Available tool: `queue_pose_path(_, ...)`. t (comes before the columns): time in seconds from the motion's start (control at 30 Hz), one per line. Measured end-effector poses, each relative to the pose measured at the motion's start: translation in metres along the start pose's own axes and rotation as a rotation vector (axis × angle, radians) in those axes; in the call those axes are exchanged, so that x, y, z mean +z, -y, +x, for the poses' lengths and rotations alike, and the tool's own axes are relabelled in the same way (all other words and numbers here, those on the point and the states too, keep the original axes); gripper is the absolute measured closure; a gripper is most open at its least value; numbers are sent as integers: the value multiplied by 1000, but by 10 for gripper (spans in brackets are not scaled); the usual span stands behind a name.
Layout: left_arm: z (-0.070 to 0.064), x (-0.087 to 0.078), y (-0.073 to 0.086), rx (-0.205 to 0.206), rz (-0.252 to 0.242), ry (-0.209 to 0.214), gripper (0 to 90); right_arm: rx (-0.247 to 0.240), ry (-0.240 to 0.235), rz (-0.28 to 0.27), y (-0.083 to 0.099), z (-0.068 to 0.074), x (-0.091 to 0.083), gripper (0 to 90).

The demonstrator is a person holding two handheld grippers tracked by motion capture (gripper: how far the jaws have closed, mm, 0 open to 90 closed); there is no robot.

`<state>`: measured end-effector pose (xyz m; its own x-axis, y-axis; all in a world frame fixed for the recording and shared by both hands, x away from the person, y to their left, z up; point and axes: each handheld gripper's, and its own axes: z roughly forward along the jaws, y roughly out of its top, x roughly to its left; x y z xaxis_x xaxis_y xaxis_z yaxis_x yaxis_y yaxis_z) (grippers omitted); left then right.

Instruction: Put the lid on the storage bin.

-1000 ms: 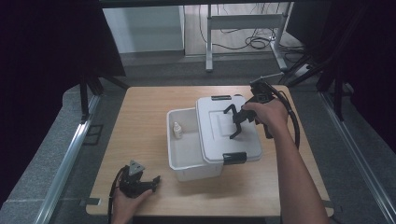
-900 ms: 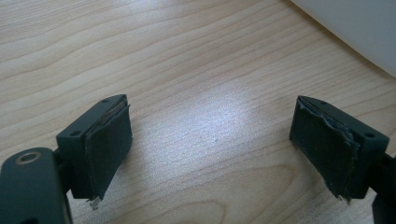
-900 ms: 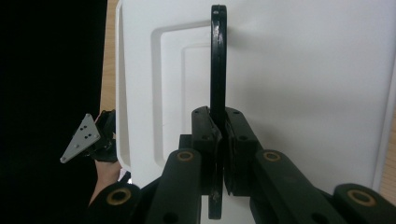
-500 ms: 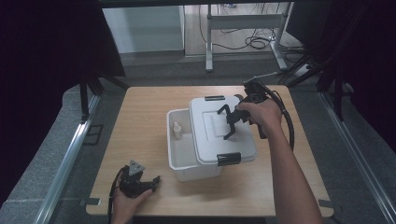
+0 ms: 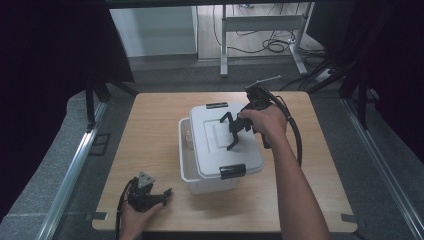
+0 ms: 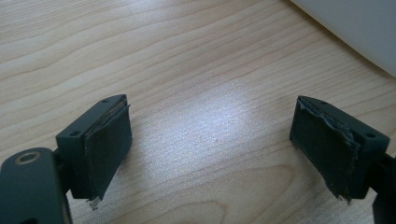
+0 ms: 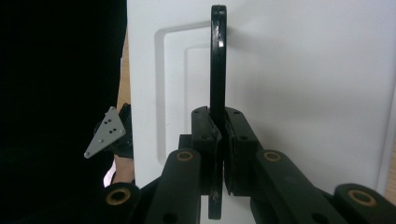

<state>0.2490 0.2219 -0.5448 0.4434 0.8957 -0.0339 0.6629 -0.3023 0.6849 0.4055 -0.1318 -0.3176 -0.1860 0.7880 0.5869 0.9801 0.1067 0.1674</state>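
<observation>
Right claw [image 5: 234, 131] is clamped on the black handle [image 7: 217, 60] of the white lid [image 5: 225, 142], which sits skewed over the white bin [image 5: 192, 176] mid-worktop [image 5: 150, 130], hanging off its right side with the left strip of the bin uncovered. To seat it well: keep the lid level, slide left until rims line up, then lower straight; don't twist the thin handle. Left claw [image 6: 212, 154] rests near-left on the worktop, jaws wide apart, empty. Hard to tell: a small pale item [image 5: 189, 140] inside the bin, whether the latches [image 5: 233, 171] clear the rim, and the bin's right rim under the lid.
</observation>
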Motion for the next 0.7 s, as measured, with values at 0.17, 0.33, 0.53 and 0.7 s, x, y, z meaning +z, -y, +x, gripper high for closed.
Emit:
queue_pose_path(0.17, 0, 0, 0, 0, 1, 0, 127, -5, 0, 9, -1, 11, 9, 841)
queue_pose_path(0.33, 0, 0, 0, 0, 1, 0, 127, -12, 4, 18, -1, 20, 18, 840)
queue_pose_path(0.53, 0, 0, 0, 1, 1, 0, 127, -7, 15, 31, -3, 26, 27, 839)
queue_pose_path(0.7, 0, 0, 0, 1, 1, 0, 127, 8, 20, 32, -4, 29, 31, 839)
